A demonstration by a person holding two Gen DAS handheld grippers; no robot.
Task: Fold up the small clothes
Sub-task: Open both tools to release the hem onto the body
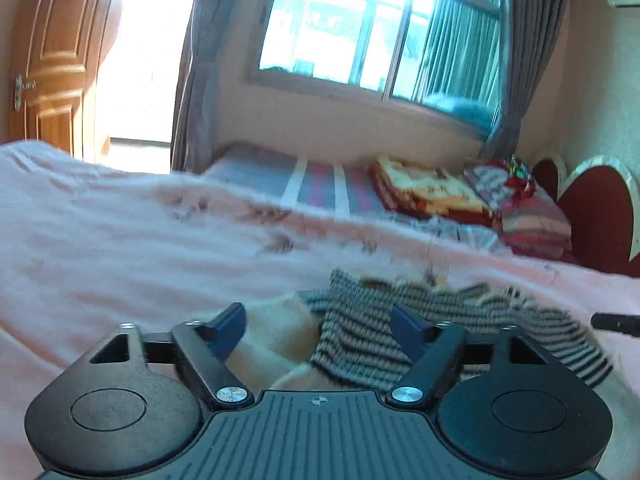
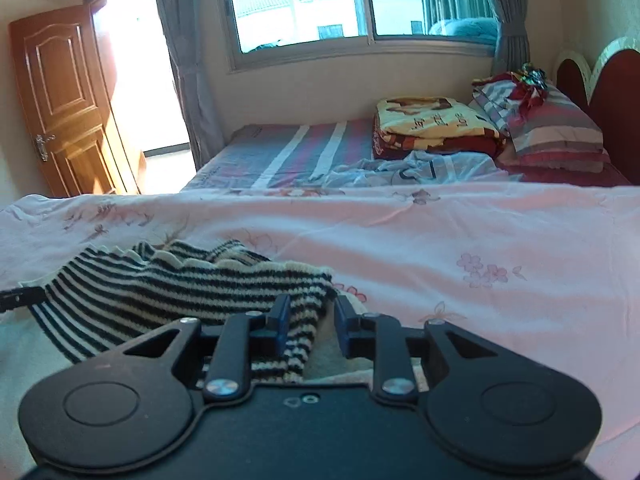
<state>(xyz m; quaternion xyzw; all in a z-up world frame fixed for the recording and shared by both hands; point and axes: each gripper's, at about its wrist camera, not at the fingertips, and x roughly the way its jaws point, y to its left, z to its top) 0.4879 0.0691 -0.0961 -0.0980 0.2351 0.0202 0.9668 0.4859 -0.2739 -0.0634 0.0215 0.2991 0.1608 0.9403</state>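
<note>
Both grippers, left (image 1: 318, 326) and right (image 2: 310, 320), stand apart-jawed over the striped knit garment (image 2: 160, 292), gripping nothing.

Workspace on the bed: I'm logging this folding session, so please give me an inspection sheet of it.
Surface: pink floral bedsheet, wrinkled, covering the near bed.
Job's things: striped knit garment, black and cream, lying rumpled on the sheet, not neatly folded.
Clutter: folded yellow and red blanket and striped pillows on the far bed; crumpled pale blue cloth beside them.
Grippers: left tool open, garment edge between its fingers, not pinched; right tool open with a narrow gap, garment corner lying loose in it.
Cables: nothing seen.
Surroundings: window with grey curtains, wooden door open, red headboard.
</note>
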